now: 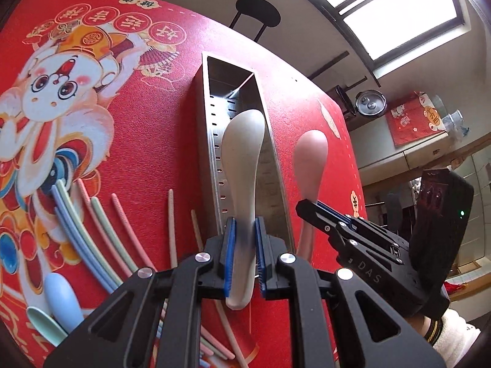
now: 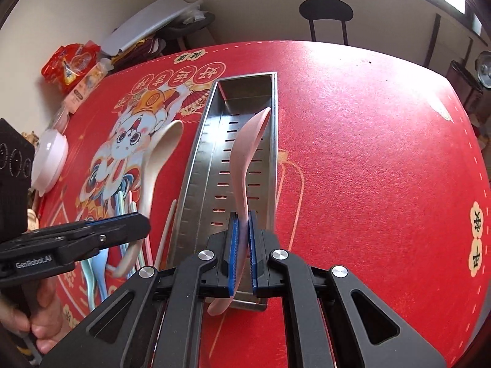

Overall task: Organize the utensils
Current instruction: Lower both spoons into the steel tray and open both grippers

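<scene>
Holding a spoon apiece, both grippers hover at the near end of the steel tray [image 2: 196,159], which lies lengthwise on the red worktop [image 2: 368,153]. The left gripper [image 1: 245,245] has its jaws clamped on the handle of a beige spoon [image 1: 242,153], bowl pointing far, over the tray's left part as its own camera sees it. The right gripper [image 2: 242,245] has its jaws pinched narrow on a pink spoon [image 2: 245,153], held edge-on above the slotted tray floor; the spoon does not seem to touch the metal, though I cannot tell for sure. The tray looks empty otherwise. To the left on the worktop lie loose chopsticks [image 1: 92,224] in pink, green and blue, and near them a blue spoon [image 1: 63,300] and a green spoon [image 1: 43,322].

The step in hand looks like placing the two spoons in the tray. Next move probably calls for lowering each spoon flat onto the floor, then opening the jaws, one hand at a time so the handles don't cross; chopsticks remain to gather after
</scene>
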`<state>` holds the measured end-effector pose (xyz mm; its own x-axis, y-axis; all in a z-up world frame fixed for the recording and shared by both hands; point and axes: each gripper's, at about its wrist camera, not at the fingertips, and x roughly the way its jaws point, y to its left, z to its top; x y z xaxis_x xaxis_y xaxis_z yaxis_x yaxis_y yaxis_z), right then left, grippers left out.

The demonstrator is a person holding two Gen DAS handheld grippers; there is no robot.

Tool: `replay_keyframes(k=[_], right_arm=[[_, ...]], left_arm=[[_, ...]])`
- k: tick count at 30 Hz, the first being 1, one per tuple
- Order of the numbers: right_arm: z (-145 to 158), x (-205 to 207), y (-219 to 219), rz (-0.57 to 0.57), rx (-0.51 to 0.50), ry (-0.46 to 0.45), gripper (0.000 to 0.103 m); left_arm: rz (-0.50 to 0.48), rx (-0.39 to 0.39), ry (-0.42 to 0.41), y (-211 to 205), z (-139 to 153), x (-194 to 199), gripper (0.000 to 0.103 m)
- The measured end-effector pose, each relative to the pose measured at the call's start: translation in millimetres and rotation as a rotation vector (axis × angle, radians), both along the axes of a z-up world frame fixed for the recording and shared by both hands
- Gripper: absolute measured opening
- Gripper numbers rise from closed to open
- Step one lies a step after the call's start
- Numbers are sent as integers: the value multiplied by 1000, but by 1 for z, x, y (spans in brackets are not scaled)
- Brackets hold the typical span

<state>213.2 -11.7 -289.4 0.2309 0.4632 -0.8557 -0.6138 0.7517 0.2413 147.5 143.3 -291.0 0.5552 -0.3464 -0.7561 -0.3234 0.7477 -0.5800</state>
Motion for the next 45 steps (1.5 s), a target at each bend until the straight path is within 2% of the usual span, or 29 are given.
replay_keyframes(k=[7,14,16,20,26,35,38,45], right_arm=[[-3,9,-2,12,-17,7,7],[-9,14,-4,13,-21,22,7],[-11,14,-1,20,-25,24,7],[-17,15,8,34,-32,30,7],[-24,15,22,34,-52,46,7],[-37,13,37,38,-80,98,8],[-36,11,37,23,-82,102,8],[-18,-1,23,-13,-60,52,8]], left_arm=[[21,-14,39,-5,-18,31,12],[18,-2,87,-12,-34,41,12],[19,7,94,-14,-35,43,8],[20,21,105,-14,-38,49,8],[19,36,82,-9,-32,46,8],[36,102,49,6,-13,30,8],[49,117,51,15,-10,21,10],[65,227,26,34,11,-12,30]])
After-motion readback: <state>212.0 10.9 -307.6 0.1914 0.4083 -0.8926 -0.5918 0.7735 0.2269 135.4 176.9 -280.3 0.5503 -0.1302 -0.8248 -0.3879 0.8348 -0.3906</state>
